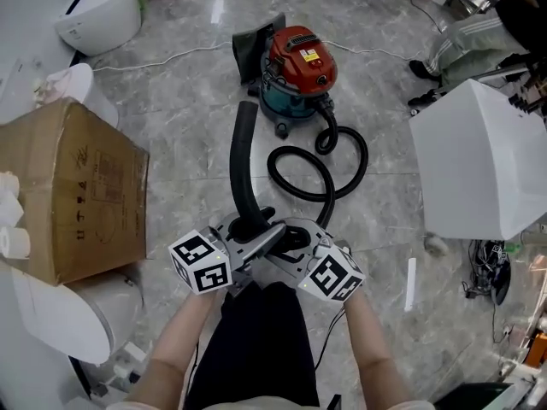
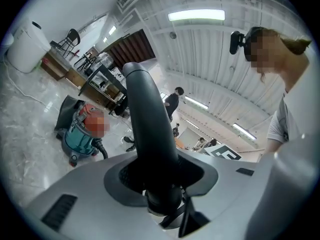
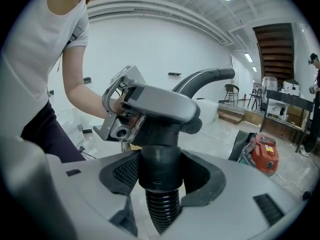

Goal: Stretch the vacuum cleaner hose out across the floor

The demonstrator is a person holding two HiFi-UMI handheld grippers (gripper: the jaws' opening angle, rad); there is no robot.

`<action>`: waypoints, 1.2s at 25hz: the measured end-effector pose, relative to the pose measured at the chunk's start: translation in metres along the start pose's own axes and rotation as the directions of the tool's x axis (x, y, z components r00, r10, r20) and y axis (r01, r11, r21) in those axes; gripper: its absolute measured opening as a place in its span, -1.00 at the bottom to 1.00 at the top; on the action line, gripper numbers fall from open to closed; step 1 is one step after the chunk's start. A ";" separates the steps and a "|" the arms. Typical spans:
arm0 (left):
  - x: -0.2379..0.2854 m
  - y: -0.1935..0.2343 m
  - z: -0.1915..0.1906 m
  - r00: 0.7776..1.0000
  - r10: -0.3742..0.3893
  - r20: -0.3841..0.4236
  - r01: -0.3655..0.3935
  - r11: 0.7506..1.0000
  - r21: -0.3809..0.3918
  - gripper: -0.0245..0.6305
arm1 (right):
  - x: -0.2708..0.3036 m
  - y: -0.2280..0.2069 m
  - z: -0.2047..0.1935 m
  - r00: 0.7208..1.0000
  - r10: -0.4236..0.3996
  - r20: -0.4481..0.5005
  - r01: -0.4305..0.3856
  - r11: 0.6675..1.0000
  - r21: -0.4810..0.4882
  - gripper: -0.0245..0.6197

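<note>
A red and teal vacuum cleaner (image 1: 298,67) stands on the grey floor ahead of me. Its black ribbed hose (image 1: 329,178) curls in a loop from the canister back toward my hands. The hose ends in a curved black wand (image 1: 242,161) that points up and away. My left gripper (image 1: 252,229) is shut on the wand (image 2: 147,129), which fills the gap between its jaws. My right gripper (image 1: 295,237) is shut on the hose cuff (image 3: 160,166), with ribbed hose (image 3: 162,209) hanging just below. The two grippers sit close together.
A cardboard box (image 1: 73,190) stands at the left, with white toilets (image 1: 102,11) beyond and below it. A large white box (image 1: 483,161) sits at the right. A person's legs (image 1: 461,45) show at the top right. A white cord (image 1: 171,58) lies behind the cleaner.
</note>
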State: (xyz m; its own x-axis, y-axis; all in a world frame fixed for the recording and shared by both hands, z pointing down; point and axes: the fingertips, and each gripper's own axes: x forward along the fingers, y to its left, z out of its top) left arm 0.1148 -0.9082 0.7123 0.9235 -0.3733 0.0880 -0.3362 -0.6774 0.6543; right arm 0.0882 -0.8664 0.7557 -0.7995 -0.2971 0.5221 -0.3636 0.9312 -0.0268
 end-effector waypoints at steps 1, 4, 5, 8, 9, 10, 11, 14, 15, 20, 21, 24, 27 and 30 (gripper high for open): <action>-0.005 -0.010 0.009 1.000 -0.001 0.002 0.001 1.000 -0.007 -0.43 | -0.005 0.005 0.012 1.000 0.007 0.008 -0.007 1.000 0.007 -0.17; -0.021 -0.043 0.030 1.000 0.007 -0.003 -0.007 1.000 -0.018 -0.44 | -0.022 0.024 0.046 0.999 0.028 0.016 -0.028 0.999 0.024 -0.17; -0.027 -0.053 0.035 1.000 0.010 -0.010 -0.010 1.000 -0.022 -0.44 | -0.027 0.031 0.056 0.999 0.033 0.016 -0.034 0.999 0.027 -0.17; -0.047 -0.081 0.051 0.999 0.012 -0.031 -0.013 0.999 -0.036 -0.44 | -0.039 0.051 0.087 0.999 0.045 0.010 -0.045 0.998 0.035 -0.17; -0.053 -0.090 0.057 0.999 0.011 -0.035 -0.013 0.999 -0.037 -0.44 | -0.043 0.057 0.097 0.999 0.048 0.008 -0.048 0.998 0.036 -0.17; -0.059 -0.099 0.064 0.999 0.010 -0.037 -0.011 0.999 -0.036 -0.44 | -0.047 0.062 0.108 0.999 0.051 0.008 -0.051 0.998 0.035 -0.17; -0.064 -0.107 0.071 0.999 0.008 -0.037 -0.009 0.999 -0.034 -0.44 | -0.052 0.066 0.118 0.999 0.052 0.008 -0.052 0.998 0.032 -0.17; -0.077 -0.132 0.092 0.999 -0.001 -0.036 0.000 1.000 -0.021 -0.45 | -0.064 0.077 0.149 0.999 0.048 0.015 -0.049 0.999 0.024 -0.17; -0.081 -0.140 0.099 0.999 -0.003 -0.036 0.003 1.000 -0.015 -0.45 | -0.069 0.081 0.158 0.999 0.046 0.020 -0.047 0.999 0.024 -0.17; -0.094 -0.186 0.127 0.999 -0.026 -0.032 0.026 1.000 0.009 -0.45 | -0.098 0.098 0.201 0.999 0.037 0.038 -0.037 0.999 0.003 -0.17; -0.096 -0.194 0.131 0.999 -0.030 -0.031 0.031 0.999 0.014 -0.45 | -0.104 0.101 0.209 0.999 0.035 0.042 -0.034 0.999 -0.007 -0.17; -0.103 -0.220 0.139 0.998 -0.048 -0.032 0.049 0.999 0.021 -0.45 | -0.121 0.115 0.223 0.999 0.036 0.026 -0.035 0.999 -0.030 -0.17; -0.111 -0.243 0.138 0.998 -0.050 -0.030 0.050 0.999 0.019 -0.45 | -0.136 0.133 0.230 0.999 0.047 0.011 -0.047 0.998 -0.048 -0.17; -0.115 -0.261 0.135 0.999 -0.047 -0.028 0.047 0.999 0.027 -0.45 | -0.147 0.147 0.236 0.998 0.043 0.035 -0.042 0.998 -0.038 -0.17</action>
State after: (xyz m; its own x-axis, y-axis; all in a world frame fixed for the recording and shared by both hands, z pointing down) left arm 0.0714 -0.7745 0.4297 0.9429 -0.3236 0.0782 -0.2970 -0.7113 0.6370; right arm 0.0394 -0.7357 0.4741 -0.8306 -0.2636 0.4906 -0.3113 0.9502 -0.0165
